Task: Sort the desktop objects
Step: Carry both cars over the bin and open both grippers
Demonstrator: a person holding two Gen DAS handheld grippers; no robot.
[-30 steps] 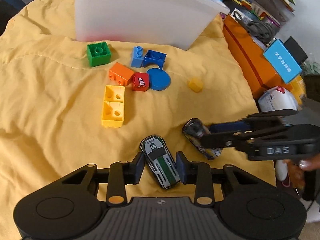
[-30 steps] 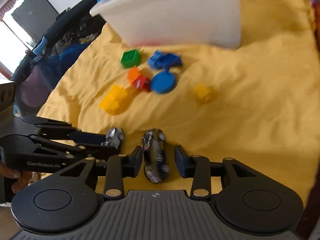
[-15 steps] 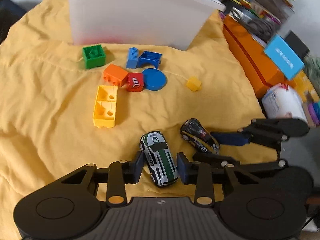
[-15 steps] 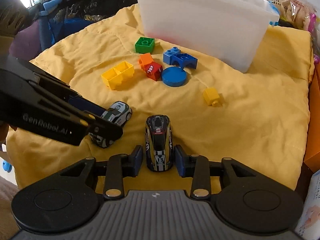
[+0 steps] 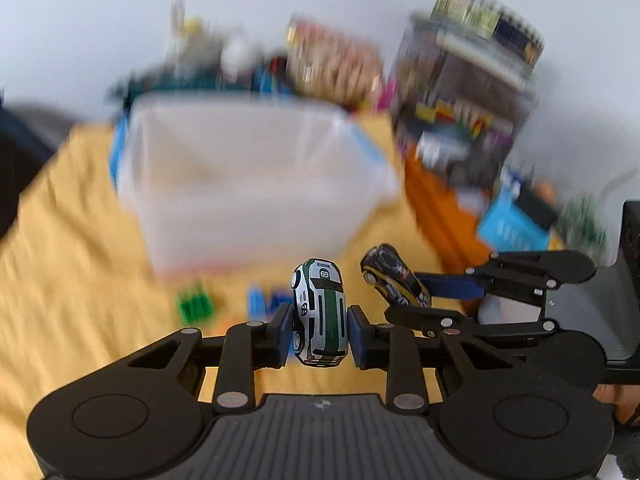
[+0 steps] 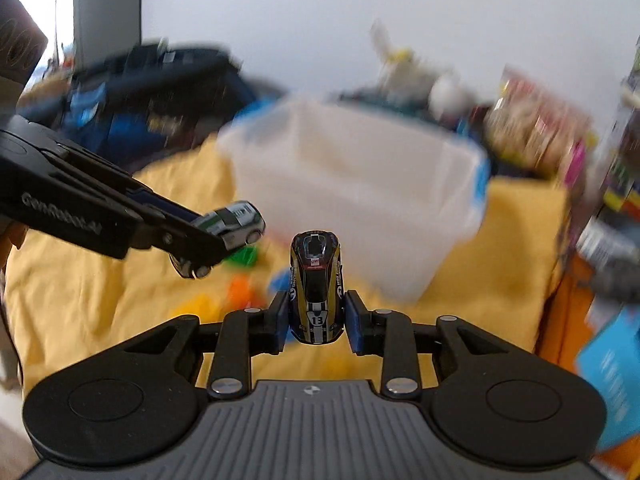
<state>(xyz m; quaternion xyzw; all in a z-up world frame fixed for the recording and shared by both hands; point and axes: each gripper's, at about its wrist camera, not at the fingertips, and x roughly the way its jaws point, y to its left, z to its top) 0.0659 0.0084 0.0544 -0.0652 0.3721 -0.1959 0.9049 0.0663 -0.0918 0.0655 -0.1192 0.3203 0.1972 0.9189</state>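
Left gripper (image 5: 319, 330): jaws closed on the white-and-green toy car (image 5: 320, 312) (no. 69), nose pointing fwd, car held clear of the yellow cloth (image 5: 72, 280). Right gripper (image 6: 317, 320): jaws closed on the black-and-gold toy car (image 6: 316, 288) (no. 13), likewise lifted off the cloth, nose fwd. Both grippers side by side, near each other; each shows in the other's view w/ its car. Ahead of both: translucent white bin (image 5: 256, 184), blue-trimmed, standing on the cloth, heavily blurred. Below the cars, on the cloth in front of the bin: green block (image 5: 195, 303), blue blocks (image 5: 260, 302), orange block (image 6: 240, 290), all blurred. Bkgd right of bin: stacked boxes and clutter, detail unreadable.
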